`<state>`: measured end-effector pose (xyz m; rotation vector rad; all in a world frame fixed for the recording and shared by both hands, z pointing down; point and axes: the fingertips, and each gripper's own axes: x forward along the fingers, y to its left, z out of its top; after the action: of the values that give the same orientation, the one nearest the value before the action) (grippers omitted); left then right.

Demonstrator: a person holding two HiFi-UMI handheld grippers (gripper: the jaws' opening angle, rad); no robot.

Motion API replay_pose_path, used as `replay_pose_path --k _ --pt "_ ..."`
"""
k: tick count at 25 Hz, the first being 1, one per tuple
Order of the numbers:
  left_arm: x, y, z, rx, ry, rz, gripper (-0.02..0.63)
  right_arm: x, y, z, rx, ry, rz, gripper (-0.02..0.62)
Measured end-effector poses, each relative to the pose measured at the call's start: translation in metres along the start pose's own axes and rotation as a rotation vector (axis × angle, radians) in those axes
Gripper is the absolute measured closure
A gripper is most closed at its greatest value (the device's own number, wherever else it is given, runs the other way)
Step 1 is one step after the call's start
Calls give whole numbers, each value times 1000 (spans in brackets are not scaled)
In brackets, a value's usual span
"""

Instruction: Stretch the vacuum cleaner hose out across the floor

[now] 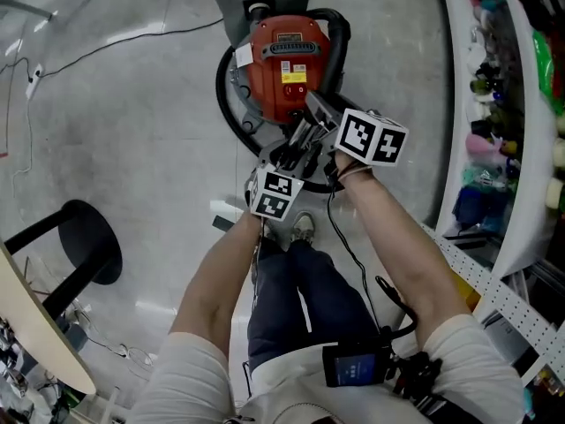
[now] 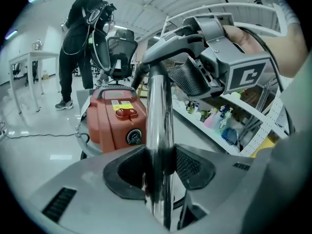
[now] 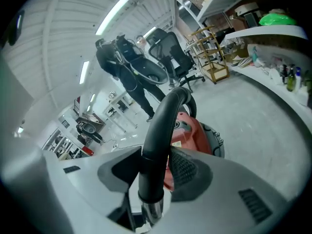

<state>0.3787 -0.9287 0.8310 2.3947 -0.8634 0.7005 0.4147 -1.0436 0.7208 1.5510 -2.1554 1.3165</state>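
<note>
- The left claw (image 2: pixel 158 165) is clamped on the chrome tube (image 2: pixel 160 106) of the hose's free end, pads pressing on both sides.
- The right claw (image 3: pixel 156 172) grips the black bent handle (image 3: pixel 163 123) just above its joint with the chrome tube, so it is the one farther along toward the hose.
- The hose (image 1: pixel 231 117) lies in a loop on the floor (image 1: pixel 132 131), curling close around the red vacuum cleaner (image 1: pixel 287 69), which stands toward the floor's edge by the shelving (image 1: pixel 503 148).
- Tube and handle run lengthwise from the person toward the cleaner, which lies ahead of and below both claws. My judgement is that the end must be drawn away from the cleaner to open the loop.
- The cleaner has a yellow label (image 1: pixel 294 76) on top and a white tag at its side, both too small to read. No brand is legible.
</note>
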Motion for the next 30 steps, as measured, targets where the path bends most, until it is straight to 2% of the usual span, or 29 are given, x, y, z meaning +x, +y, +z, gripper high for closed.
replay_pose_path --k 5,10,14,20,25,30 --pt "16 12 24 20 26 11 443 10 -8 29 18 -27 3 420" --pt "13 29 64 -18 -18 46 443 22 14 68 -33 -49 63 420" --pt "-12 52 91 -65 -69 108 443 29 67 90 -127 -33 143 420" --pt "-81 66 112 -115 -98 220 443 13 159 86 -261 25 279 422" --pt "-145 52 107 -151 -96 277 443 -19 215 66 -283 90 343 423" --pt "-195 27 114 -166 -88 301 443 -58 251 62 -272 120 366 423"
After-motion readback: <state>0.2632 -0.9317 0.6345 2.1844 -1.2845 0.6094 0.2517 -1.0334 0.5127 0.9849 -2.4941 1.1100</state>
